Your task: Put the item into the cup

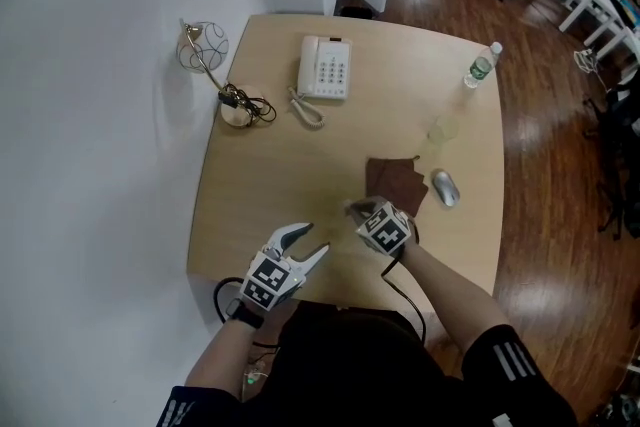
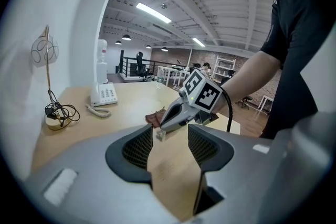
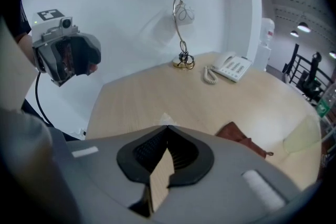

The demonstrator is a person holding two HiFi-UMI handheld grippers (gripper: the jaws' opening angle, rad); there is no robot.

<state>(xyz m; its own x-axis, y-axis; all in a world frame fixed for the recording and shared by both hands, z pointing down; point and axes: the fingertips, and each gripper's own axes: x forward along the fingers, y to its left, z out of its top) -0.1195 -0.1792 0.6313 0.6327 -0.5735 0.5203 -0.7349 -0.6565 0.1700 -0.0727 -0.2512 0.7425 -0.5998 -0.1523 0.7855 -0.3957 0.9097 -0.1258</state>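
The grasp is ours: our right gripper (image 1: 357, 209) is pinched fully closed on the small clear plastic item (image 2: 160, 134), low over the light wooden table (image 1: 260, 165) beside the brown cloth (image 1: 395, 180). Next we lift it across to the pale translucent cup (image 1: 443, 128) and release above its mouth. Our left gripper (image 1: 306, 245) hangs wide apart, empty. We count one item, one cup, two grippers

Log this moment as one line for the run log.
right gripper: shut on small clear item | left gripper: open, empty | cup: on table, item not yet in
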